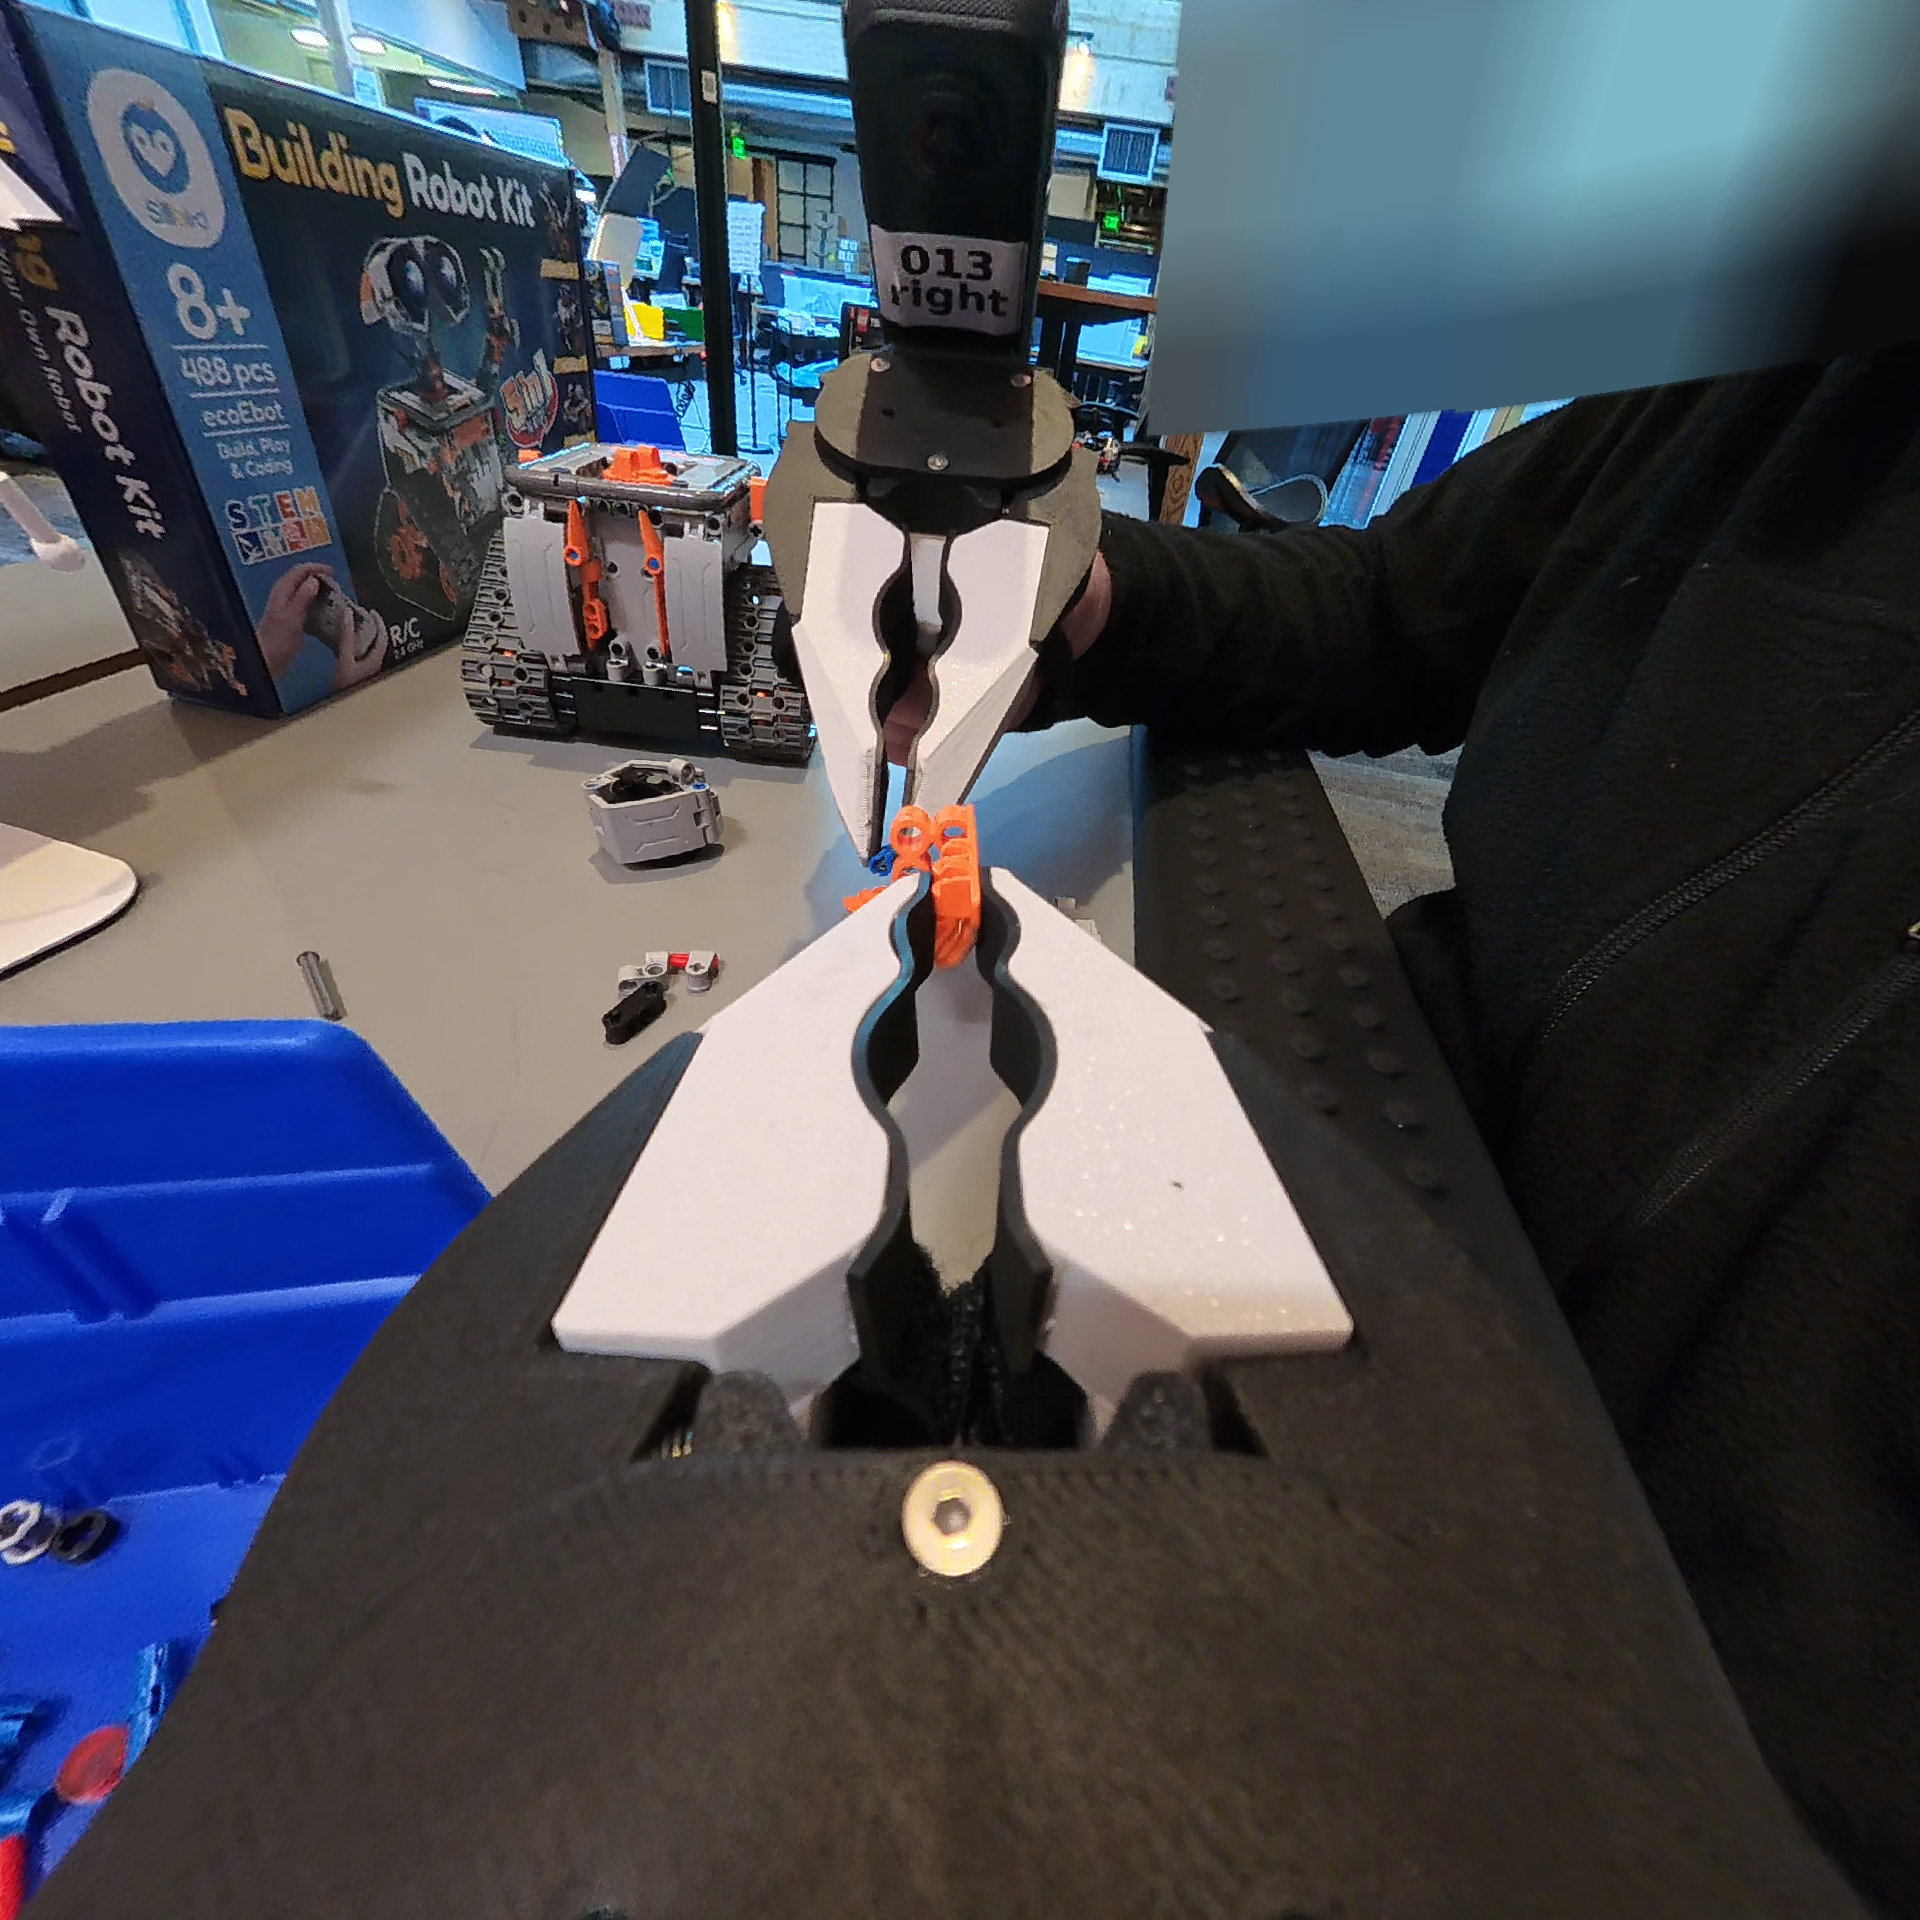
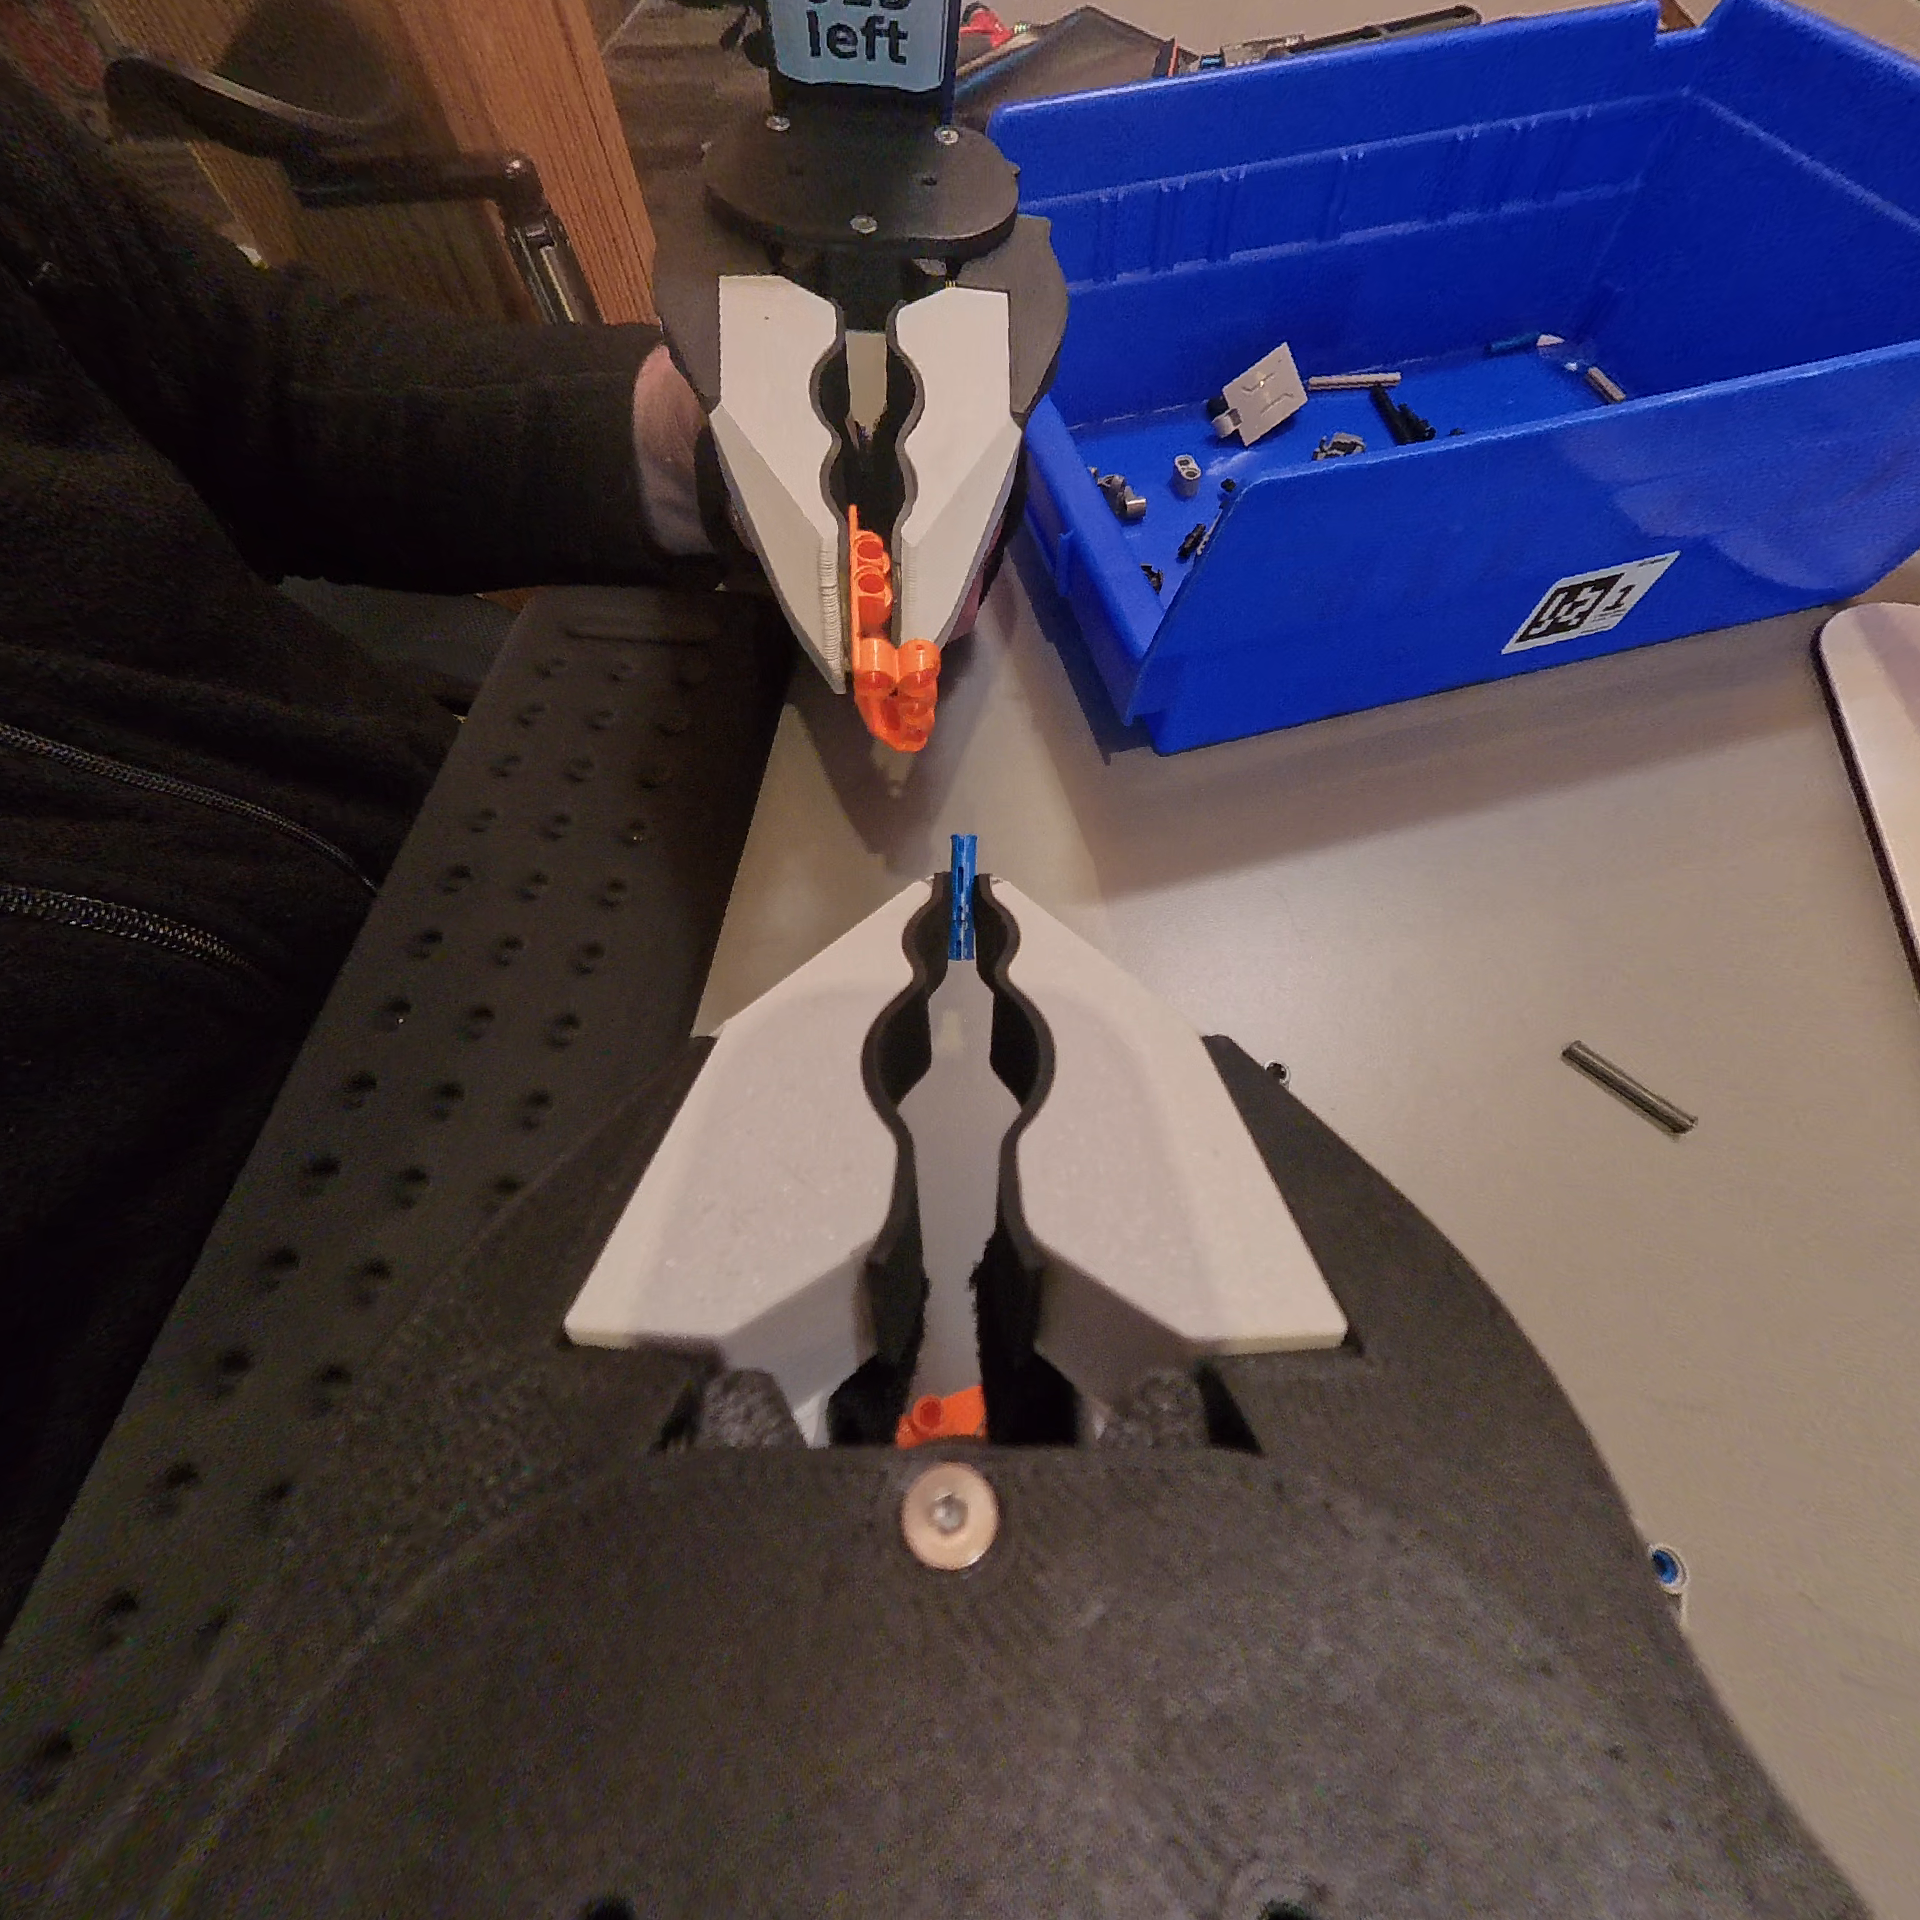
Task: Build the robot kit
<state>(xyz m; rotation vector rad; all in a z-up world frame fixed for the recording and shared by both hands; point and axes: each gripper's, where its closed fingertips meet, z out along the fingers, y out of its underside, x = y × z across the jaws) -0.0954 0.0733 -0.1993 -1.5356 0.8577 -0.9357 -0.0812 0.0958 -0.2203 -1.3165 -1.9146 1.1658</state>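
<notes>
Orange plastic beam assembly (image 2: 883,623) sits clamped between the white fingers of the left gripper (image 1: 940,883), its long axis running along the fingers and its holed end projecting past the tips. Right gripper (image 2: 966,883) is closed on a short blue pin (image 2: 963,894), the pin's axis in line with its fingers and its end protruding toward the orange piece. In the right wrist view the two grippers face tip to tip, pin and beam near but apart; in the left wrist view they appear almost touching, contact not confirmed. Blue bin (image 2: 1558,582) stands beyond the orange piece, holding small parts. Tracked toy robot (image 1: 634,613) and loose grey parts (image 1: 655,810) lie on the grey table (image 1: 395,883)
</notes>
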